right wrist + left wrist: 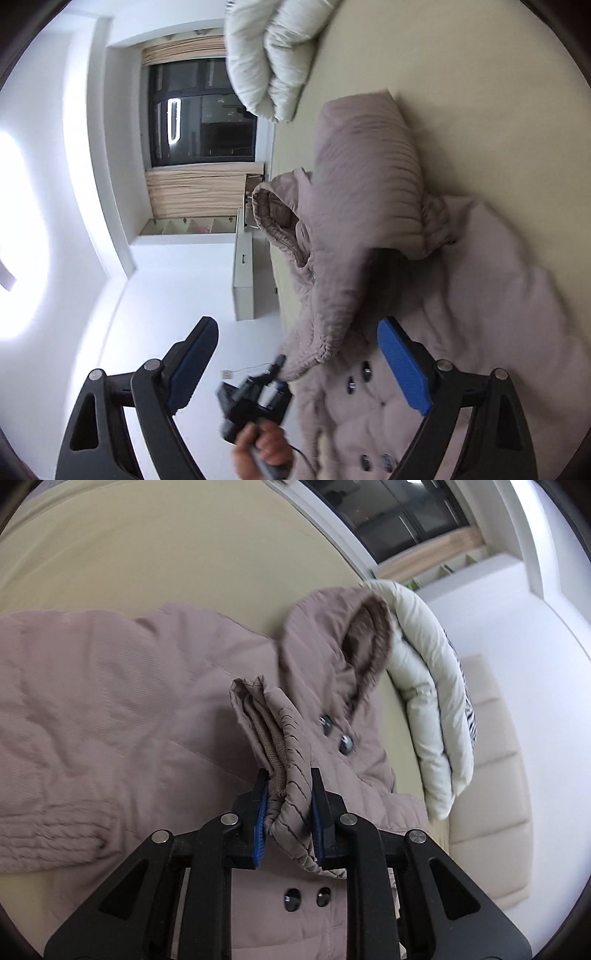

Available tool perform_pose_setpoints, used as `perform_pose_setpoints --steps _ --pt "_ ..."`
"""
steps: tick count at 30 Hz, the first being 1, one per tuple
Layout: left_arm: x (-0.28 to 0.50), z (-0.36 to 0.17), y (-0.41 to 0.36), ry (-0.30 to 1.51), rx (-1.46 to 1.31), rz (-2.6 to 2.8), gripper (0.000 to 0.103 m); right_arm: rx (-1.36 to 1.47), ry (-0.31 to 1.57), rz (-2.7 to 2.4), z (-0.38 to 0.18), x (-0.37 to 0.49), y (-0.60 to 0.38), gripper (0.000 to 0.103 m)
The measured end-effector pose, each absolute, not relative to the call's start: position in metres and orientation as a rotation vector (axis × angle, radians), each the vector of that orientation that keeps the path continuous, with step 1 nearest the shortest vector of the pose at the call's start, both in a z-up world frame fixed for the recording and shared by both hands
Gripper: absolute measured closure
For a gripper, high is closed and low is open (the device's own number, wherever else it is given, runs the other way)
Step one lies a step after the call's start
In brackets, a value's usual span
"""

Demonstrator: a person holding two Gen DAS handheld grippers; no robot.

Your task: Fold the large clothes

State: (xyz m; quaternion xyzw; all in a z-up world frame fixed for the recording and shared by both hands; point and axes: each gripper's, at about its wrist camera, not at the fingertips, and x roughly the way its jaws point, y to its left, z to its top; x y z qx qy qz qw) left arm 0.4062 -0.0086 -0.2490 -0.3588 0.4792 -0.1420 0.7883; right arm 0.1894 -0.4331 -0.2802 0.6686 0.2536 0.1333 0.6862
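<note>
A mauve padded coat (110, 701) with a hood (332, 638) and dark buttons lies spread on a beige bed (166, 554). My left gripper (290, 805) is shut on a sleeve cuff (273, 738) of the coat and holds it up over the coat's front. My right gripper (295, 369) is open and empty, held above the coat (480, 295) near its buttons. In the right wrist view the left gripper (258, 402) shows in a hand, pinching the raised sleeve (332, 295).
A folded cream duvet (424, 701) lies at the bed's edge next to the hood; it also shows in the right wrist view (273, 55). A padded headboard (491, 775), a dark window (203, 118) and a white cabinet (243, 277) lie beyond.
</note>
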Motion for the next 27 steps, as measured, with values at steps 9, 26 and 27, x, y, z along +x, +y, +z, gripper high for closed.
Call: perform_pose_setpoints --steps 9,26,27 --pt "0.405 -0.268 0.052 1.021 -0.797 -0.225 0.085 1.532 0.540 0.138 -0.296 0.258 -0.469 0.016" --pt "0.400 -0.310 0.034 1.100 -0.756 -0.234 0.085 1.492 0.400 0.152 -0.265 0.194 -0.494 0.014" --pt "0.400 -0.311 0.033 1.101 -0.753 -0.236 0.085 1.456 0.382 0.165 -0.252 0.195 -0.493 0.012"
